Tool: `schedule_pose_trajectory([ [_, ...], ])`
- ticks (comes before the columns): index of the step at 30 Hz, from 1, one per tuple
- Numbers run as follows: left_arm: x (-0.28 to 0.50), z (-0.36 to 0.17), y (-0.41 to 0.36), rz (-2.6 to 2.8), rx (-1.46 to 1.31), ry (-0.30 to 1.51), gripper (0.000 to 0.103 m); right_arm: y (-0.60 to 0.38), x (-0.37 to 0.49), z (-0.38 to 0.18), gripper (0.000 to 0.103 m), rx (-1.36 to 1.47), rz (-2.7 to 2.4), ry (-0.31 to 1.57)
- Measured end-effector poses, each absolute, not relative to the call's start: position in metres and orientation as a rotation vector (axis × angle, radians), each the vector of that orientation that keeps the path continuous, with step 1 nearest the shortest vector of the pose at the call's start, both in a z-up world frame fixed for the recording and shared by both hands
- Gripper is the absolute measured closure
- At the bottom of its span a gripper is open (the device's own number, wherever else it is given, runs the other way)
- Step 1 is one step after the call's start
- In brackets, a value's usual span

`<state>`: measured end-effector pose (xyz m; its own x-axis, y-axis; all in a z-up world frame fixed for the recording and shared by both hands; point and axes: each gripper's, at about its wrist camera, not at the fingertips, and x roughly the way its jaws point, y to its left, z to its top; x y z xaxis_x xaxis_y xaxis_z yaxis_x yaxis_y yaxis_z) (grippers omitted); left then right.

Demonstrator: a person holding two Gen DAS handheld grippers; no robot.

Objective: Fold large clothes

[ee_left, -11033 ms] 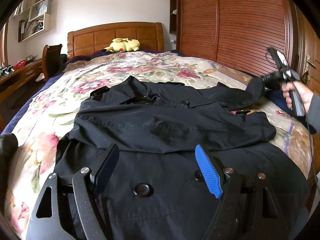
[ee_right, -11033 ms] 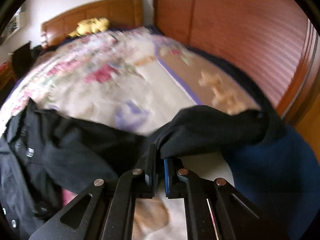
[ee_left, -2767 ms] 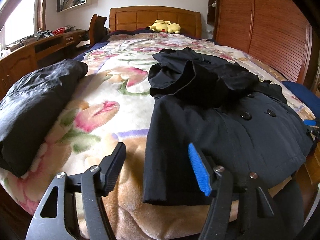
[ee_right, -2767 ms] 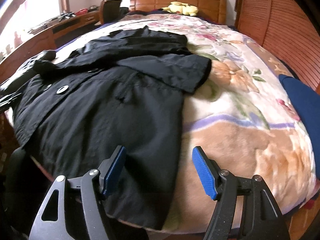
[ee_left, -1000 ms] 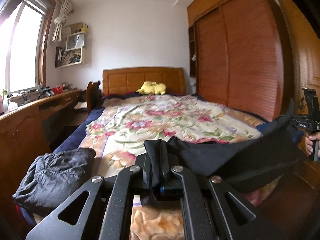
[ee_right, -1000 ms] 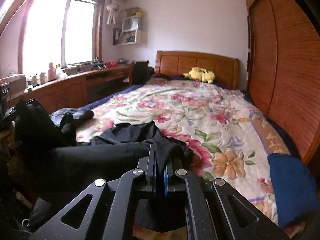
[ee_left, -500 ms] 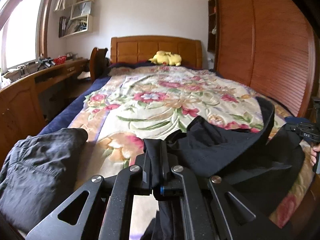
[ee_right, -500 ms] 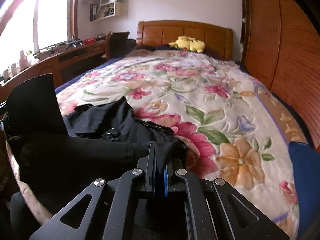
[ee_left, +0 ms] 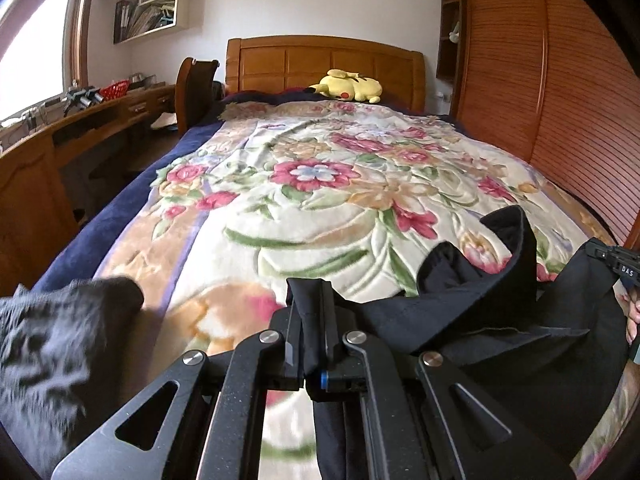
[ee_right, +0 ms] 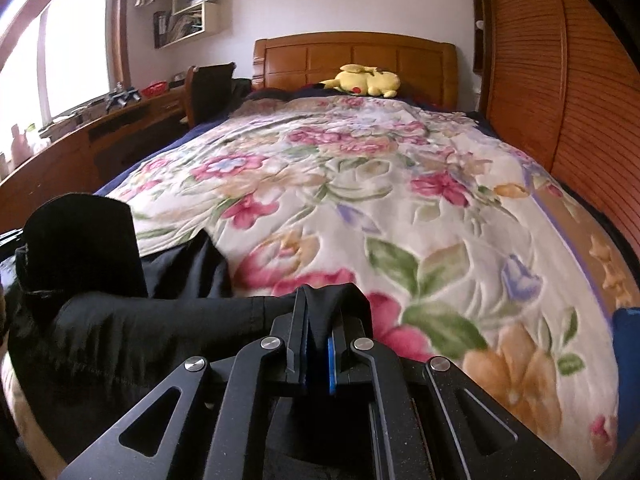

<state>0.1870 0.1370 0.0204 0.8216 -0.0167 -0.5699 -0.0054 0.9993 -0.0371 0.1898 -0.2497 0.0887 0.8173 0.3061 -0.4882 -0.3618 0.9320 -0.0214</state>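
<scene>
the left gripper [ee_left: 311,312] is clamped shut on a fold of the black coat [ee_left: 500,312], the cloth pinched between its closed fingers [ee_left: 294,320] and rising just above them. the right gripper [ee_right: 320,320] is likewise closed tight on another part of the same coat [ee_right: 160,336], a hump of black fabric bulging over its blue pads [ee_right: 330,354]. at the right edge of the left wrist view, the right gripper's black body [ee_left: 618,260] and part of a hand [ee_left: 634,316] show beside the coat.

compared with half a second ago, both cameras sit lower and farther up the bed [ee_right: 400,200], the floral blanket fills more of each view, and the coat's raised flap lies closer to the blanket. a second ago the coat hung stretched in the air between the two grippers; now its bulk rests on the bed.

the coat lies bunched at the near end of the floral blanket [ee_left: 320,200], in loose dark folds with one stiff flap [ee_left: 516,236] standing upright. a second dark garment [ee_left: 52,352], blurred, sits at the near left corner. a yellow plush toy [ee_left: 348,86] lies by the wooden headboard [ee_left: 320,60].
</scene>
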Motion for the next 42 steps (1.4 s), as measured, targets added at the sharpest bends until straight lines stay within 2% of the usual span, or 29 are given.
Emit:
schedule_pose_trajectory([
  [7,0.209,0.018,0.119,-0.006,0.043,0.602,0.098,-0.227,0.227,0.070,0.096,-0.138,0.296,0.523],
  [10,0.205,0.014,0.112,-0.001,0.089,0.600,0.098,-0.221,0.236,0.064,0.086,-0.154,0.283,0.540],
  [11,0.205,0.015,0.111,0.001,0.103,0.596,0.097,-0.221,0.235,0.064,0.072,-0.153,0.287,0.543],
  [12,0.202,0.015,0.108,0.002,0.117,0.591,0.093,-0.223,0.234,0.065,0.048,-0.152,0.291,0.544],
  [14,0.195,0.017,0.109,-0.001,0.112,0.591,0.084,-0.227,0.227,0.069,0.032,-0.157,0.249,0.515],
  [16,0.185,0.022,0.111,-0.007,0.098,0.585,0.064,-0.231,0.218,0.076,0.030,-0.173,0.238,0.487],
  [18,0.177,0.026,0.112,-0.007,0.099,0.578,0.058,-0.230,0.211,0.078,0.030,-0.199,0.231,0.479],
  [20,0.165,0.031,0.113,-0.012,0.100,0.576,0.047,-0.226,0.201,0.080,0.030,-0.214,0.269,0.472],
  [22,0.150,0.034,0.115,-0.036,0.073,0.569,0.030,-0.218,0.186,0.079,0.030,-0.233,0.314,0.464],
  [23,0.144,0.034,0.116,-0.044,0.062,0.567,0.028,-0.214,0.179,0.079,0.030,-0.243,0.337,0.456],
  [33,0.082,0.018,0.104,-0.086,0.027,0.563,0.026,-0.165,0.129,0.068,0.030,-0.363,0.555,0.477],
  [42,0.069,0.001,0.100,-0.127,0.023,0.583,0.026,-0.142,0.133,0.056,0.030,-0.527,0.573,0.557],
])
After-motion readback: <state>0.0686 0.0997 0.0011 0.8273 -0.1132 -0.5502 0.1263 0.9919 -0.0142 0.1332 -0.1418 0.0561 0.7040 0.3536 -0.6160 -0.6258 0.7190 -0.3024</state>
